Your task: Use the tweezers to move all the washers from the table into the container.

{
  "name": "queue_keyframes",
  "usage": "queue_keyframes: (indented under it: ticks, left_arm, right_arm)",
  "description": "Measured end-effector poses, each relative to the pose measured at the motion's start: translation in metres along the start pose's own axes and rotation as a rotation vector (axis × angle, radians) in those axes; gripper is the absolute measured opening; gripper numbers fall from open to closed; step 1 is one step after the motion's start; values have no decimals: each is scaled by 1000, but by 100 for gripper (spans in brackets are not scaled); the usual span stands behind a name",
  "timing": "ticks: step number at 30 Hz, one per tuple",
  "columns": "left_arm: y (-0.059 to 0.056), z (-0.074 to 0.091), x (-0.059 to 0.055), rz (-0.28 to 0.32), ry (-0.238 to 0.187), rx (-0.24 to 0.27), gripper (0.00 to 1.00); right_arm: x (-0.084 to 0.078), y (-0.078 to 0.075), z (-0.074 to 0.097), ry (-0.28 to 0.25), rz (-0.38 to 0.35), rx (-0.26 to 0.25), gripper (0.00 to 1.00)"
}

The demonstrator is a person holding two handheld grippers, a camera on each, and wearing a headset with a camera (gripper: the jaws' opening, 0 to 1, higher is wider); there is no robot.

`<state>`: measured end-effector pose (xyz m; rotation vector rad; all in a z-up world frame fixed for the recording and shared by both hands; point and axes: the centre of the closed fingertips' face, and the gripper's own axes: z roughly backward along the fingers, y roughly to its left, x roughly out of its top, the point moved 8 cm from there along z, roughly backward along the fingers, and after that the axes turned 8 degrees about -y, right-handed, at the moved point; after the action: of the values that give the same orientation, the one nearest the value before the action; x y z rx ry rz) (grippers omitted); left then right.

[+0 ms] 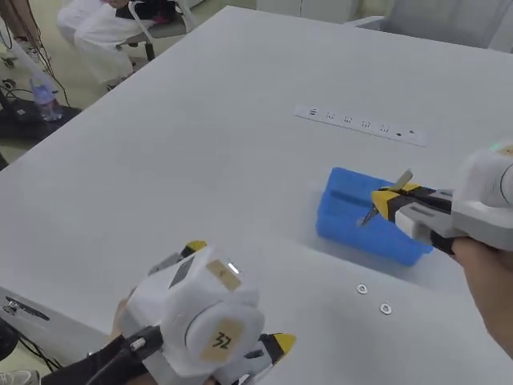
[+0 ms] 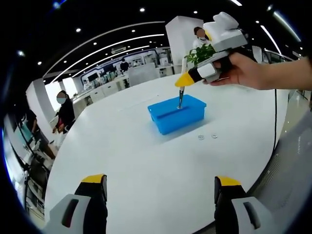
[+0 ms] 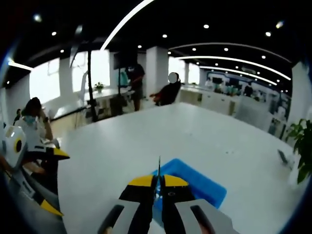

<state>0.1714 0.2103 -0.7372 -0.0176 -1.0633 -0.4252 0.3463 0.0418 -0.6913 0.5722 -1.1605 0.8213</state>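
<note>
A blue container (image 1: 353,210) (image 2: 178,116) (image 3: 199,184) stands on the white table (image 1: 240,144). My right gripper (image 1: 385,202) (image 3: 158,183) is shut on metal tweezers (image 1: 370,213) (image 2: 180,99) (image 3: 159,169). The tweezers point down over the container's inside; whether their tips hold anything is too small to tell. Two washers (image 1: 362,289) (image 2: 201,137) lie on the table just near of the container, the second one (image 1: 385,308) (image 2: 214,136) beside the first. My left gripper (image 1: 238,295) (image 2: 160,183) is open and holds nothing, low at the near table edge.
A white power strip (image 1: 361,125) lies on the table beyond the container. A seated person (image 1: 104,24) and a water bottle (image 1: 44,96) are off the table's far left. The near table edge runs just left of my left gripper.
</note>
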Motion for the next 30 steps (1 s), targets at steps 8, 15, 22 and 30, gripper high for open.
queue_keyframes:
  ticks: [8, 15, 22, 30]
  left_arm:
    - [2, 0, -2, 14, 8, 10, 93]
    - [3, 0, -2, 34, 10, 13, 93]
    - [4, 0, -3, 31, 14, 11, 93]
    - [5, 0, -3, 28, 20, 16, 92]
  right_arm:
    - [-11, -13, -19, 17, 7, -32, 1]
    - [-33, -15, -36, 63, -1, -41, 1]
    - [-42, -15, -47, 93, -24, -39, 2]
    - [-52, -15, -52, 137, 3, -38, 2]
